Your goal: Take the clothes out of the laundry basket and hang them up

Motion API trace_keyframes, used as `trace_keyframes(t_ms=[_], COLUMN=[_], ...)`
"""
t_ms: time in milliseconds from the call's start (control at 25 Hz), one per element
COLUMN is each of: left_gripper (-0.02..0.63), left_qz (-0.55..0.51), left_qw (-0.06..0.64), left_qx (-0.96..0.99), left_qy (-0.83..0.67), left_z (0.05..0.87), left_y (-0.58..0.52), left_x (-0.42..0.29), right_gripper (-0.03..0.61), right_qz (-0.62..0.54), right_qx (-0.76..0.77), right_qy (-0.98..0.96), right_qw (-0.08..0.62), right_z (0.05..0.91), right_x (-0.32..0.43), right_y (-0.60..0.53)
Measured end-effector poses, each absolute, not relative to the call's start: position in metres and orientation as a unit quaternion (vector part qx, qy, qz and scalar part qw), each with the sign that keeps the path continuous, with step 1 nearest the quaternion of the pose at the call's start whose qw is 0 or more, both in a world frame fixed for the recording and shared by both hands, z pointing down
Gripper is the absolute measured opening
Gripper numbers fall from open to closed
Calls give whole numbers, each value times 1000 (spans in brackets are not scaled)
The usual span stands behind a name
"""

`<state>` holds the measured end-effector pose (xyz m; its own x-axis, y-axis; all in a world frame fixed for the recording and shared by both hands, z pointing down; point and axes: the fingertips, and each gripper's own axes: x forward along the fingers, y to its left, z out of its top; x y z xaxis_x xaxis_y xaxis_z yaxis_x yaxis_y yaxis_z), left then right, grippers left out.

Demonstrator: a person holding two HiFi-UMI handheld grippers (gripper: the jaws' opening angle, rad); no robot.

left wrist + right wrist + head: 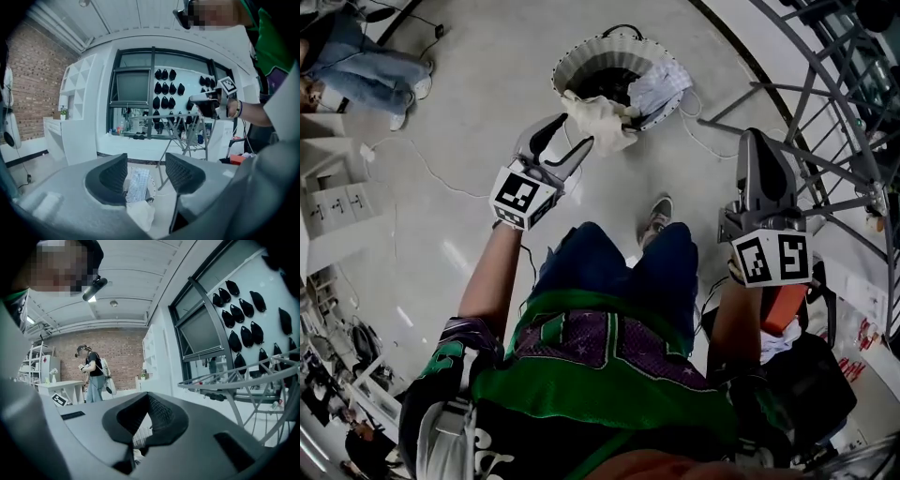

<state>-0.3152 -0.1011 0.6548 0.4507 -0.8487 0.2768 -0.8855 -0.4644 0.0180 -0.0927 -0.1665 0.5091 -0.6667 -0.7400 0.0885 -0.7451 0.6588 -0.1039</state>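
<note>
Scene: We stand over a white laundry basket [581, 52] on the pale floor [478, 94], with a hand-held gripper in each hand.
Laundry basket: It sits on the floor at the far side, ahead of our feet. Its ribbed wall is upright and its inside is dark.
Clothes: A cream cloth [598, 120] spills over the basket's near rim. A pale blue patterned cloth [661, 86] drapes over the right rim, just beside the cream one.
Left hand-held gripper: Our left hand-held gripper [574, 133] points at the basket, with its tips right at the cream cloth. We cannot tell whether they touch it. The left gripper view shows the jaws wide apart, both cloths visible through the gap, and the pads pressing on nothing.
Right hand-held gripper: Our right hand-held gripper [753, 139] hangs well to the right of the basket, near the rack. Its jaws are closed together and hold nothing.
Drying rack: A grey metal drying rack [830, 150] stands at the right edge of the scene.
Background: In the right gripper view, another person [93, 373] stands far off before a brick wall [124, 357].
</note>
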Motion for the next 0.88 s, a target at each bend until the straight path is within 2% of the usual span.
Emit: trace_keyframes(t_ms=[440, 880], left_gripper=[249, 249], left_qz=[155, 188], left_qw=[86, 111], left_qx=[853, 831], left_qy=[-491, -512], left_z=[826, 960], left_y=[-127, -157], left_x=[-313, -304], right_gripper=[0, 0], right_qz=[73, 63], right_qx=[413, 411], right_qy=[-907, -909], right_qw=[27, 26], right_z=[636, 714], right_x=[-98, -79], right_y=[-185, -208])
